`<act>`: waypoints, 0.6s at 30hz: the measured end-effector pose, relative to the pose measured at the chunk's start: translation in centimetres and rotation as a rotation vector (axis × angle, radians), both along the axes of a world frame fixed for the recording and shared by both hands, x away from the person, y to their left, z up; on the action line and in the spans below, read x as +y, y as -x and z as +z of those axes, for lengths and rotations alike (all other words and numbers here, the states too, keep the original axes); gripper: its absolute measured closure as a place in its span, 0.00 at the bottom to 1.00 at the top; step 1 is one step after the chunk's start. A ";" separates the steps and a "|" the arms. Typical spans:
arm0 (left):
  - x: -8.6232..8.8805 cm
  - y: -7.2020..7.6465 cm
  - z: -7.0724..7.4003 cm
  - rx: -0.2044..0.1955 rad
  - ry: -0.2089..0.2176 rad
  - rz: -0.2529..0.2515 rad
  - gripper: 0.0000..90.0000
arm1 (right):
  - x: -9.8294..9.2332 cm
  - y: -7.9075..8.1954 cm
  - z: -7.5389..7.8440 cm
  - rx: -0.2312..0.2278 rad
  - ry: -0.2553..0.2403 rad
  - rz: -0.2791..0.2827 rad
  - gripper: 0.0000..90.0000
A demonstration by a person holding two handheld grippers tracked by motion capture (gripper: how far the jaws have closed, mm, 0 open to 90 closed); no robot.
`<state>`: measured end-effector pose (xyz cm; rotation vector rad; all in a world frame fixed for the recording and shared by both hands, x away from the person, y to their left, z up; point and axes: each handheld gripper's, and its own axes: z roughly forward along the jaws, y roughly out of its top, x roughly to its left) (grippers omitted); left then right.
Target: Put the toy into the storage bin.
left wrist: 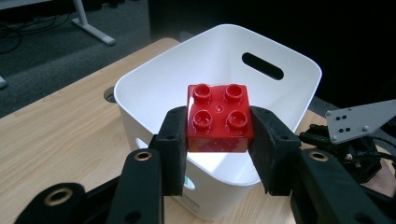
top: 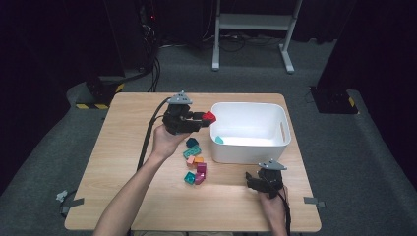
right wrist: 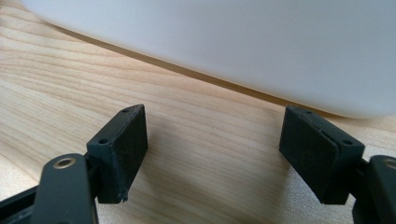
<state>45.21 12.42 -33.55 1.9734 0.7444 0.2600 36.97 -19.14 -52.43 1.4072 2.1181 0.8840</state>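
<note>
My left gripper (top: 205,119) (left wrist: 218,128) is shut on a red four-stud brick (top: 209,117) (left wrist: 218,119), held in the air just at the left rim of the white bin (top: 280,142) (left wrist: 154,88). A small teal piece (top: 219,140) lies inside the bin at its left. Several loose bricks, teal, orange and magenta (top: 195,162), lie on the table below the left hand. My right gripper (top: 252,183) (right wrist: 212,154) rests on the wood in front of the bin wall (right wrist: 233,42), open, with nothing between its fingers.
The wooden table (top: 123,147) has free room to the left of the bricks and along its front edge. Behind the table are dark floor, cables and a white stand's legs (top: 251,22). In the left gripper view, the right gripper (left wrist: 355,140) sits beside the bin.
</note>
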 end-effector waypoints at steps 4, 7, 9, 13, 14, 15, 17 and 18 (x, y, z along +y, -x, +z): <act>-0.8 -0.3 0.3 -0.003 -0.007 -0.009 0.65 | 0.0 0.0 0.0 0.000 0.001 0.001 0.26; -1.3 -0.6 0.3 -0.001 0.011 -0.013 0.65 | 0.0 0.0 0.0 -0.001 0.002 0.002 0.26; -1.6 -0.8 0.2 0.005 0.010 -0.016 0.65 | 0.0 0.0 0.0 0.000 0.001 0.001 0.26; -2.3 -1.1 -0.2 0.006 -0.007 -0.021 0.65 | 0.0 0.0 0.0 -0.001 0.003 0.003 0.26; -2.5 -1.2 -0.3 0.010 -0.003 -0.022 0.65 | 0.0 0.0 0.0 0.000 0.001 0.001 0.26; -2.7 -1.3 -0.4 0.013 0.001 -0.024 0.65 | 0.0 0.0 0.0 -0.001 0.001 0.001 0.26; -3.1 -1.5 -0.6 0.025 0.010 -0.032 0.65 | 0.0 0.0 0.0 -0.001 0.001 0.001 0.26; -3.4 -1.6 -0.6 0.027 0.010 -0.037 0.65 | 0.0 0.0 0.0 0.000 0.001 0.001 0.26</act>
